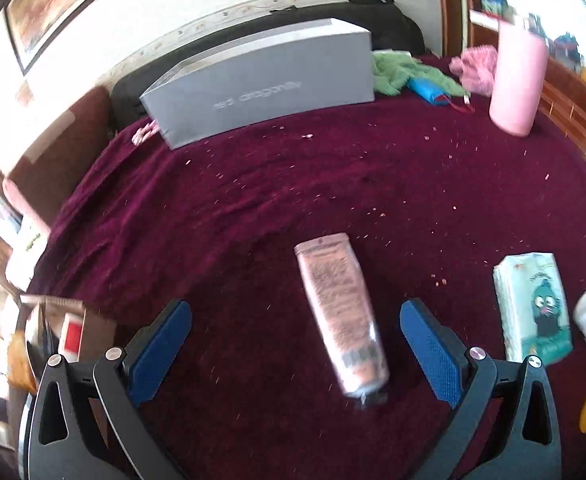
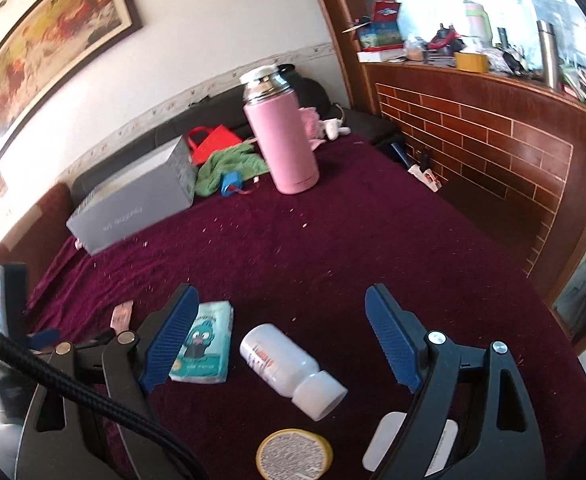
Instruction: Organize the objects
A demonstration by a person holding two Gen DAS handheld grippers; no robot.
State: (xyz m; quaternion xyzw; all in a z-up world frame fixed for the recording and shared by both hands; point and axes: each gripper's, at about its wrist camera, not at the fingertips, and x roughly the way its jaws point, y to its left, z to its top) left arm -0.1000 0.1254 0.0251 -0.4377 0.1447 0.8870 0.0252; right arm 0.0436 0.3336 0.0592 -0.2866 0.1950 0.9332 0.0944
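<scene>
- The left gripper (image 1: 295, 350) has its jaws spread wide, holding nothing; a pink tube (image 1: 339, 312) lies on the maroon cloth (image 1: 253, 184) between the blue pads (image 1: 161, 354), touching neither, its dark cap end pointing toward the camera.
- The right gripper (image 2: 279, 340) also has its jaws wide and empty; a white bottle (image 2: 289, 366) lies on its side between them, cap toward the lower right, clear of both pads.
- Just beside the right gripper's left pad lies a tissue pack (image 2: 205, 344) printed with a green cartoon figure; it shows in the left wrist view to the right of the tube.
- A round yellow-rimmed tin (image 2: 295, 456) lies near the bottle's cap, closer to the camera.
- Farther off, a pink flask (image 2: 281, 136) stands upright on the cloth.
- A grey box (image 1: 265, 84) lies at the far edge, a green cloth (image 2: 229, 166) and a small blue item (image 1: 427, 90) beside it.
- Pale crumbs are scattered over the cloth.
</scene>
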